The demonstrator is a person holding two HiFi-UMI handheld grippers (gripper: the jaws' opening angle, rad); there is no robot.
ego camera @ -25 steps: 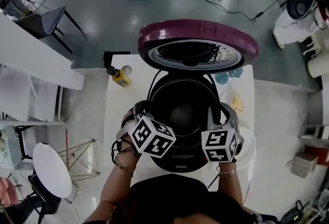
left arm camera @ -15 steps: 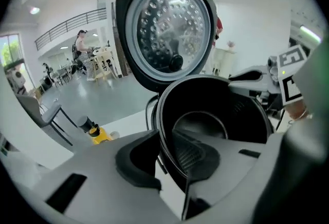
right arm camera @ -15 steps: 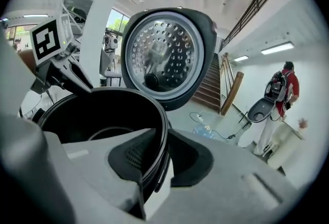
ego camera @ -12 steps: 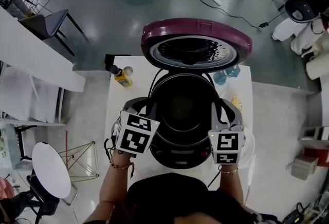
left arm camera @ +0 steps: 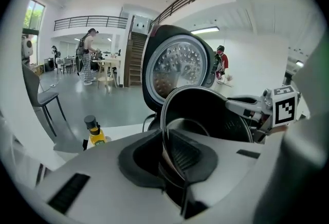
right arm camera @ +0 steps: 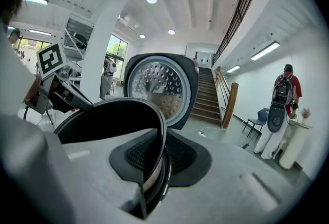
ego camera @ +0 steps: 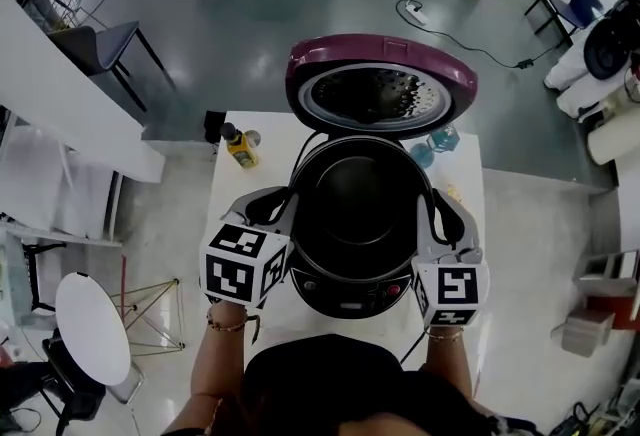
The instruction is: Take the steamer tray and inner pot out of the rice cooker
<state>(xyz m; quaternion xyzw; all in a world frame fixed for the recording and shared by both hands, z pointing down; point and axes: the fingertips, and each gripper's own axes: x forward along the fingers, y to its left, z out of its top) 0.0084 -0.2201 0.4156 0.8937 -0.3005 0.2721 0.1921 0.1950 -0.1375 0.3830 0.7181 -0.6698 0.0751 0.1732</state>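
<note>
Two hand-held grippers clamp opposite sides of the black inner pot (ego camera: 355,199). Left gripper (left arm camera: 165,160): its jaws are narrow and have just been closing, with the pot's thin rim pinched between their ribbed pads. The dark bowl opens beyond the jaws and to their right. Right gripper (right arm camera: 153,166): its jaws are likewise narrow and have just been closing on the rim between them, and the bowl lies beyond and to their left. Past both pairs of jaws stands the raised purple lid (ego camera: 380,89), its perforated inner plate facing the pot. The rice cooker (ego camera: 345,296) sits on the white worktop (ego camera: 228,189), below and between the two pairs of jaws. A yellow bottle (ego camera: 238,149) stands apart, to the left of the left jaws. Progress: the lid is open and the pot is gripped on both sides. The pot appears partly raised from the cooker body but hangs directly over it, so its removal is judged under way and not complete. No steamer tray can be made out in any view, so whether that step is done cannot be told. Remaining, by judgement: carry the pot clear of the cooker and set it on the worktop.
</note>
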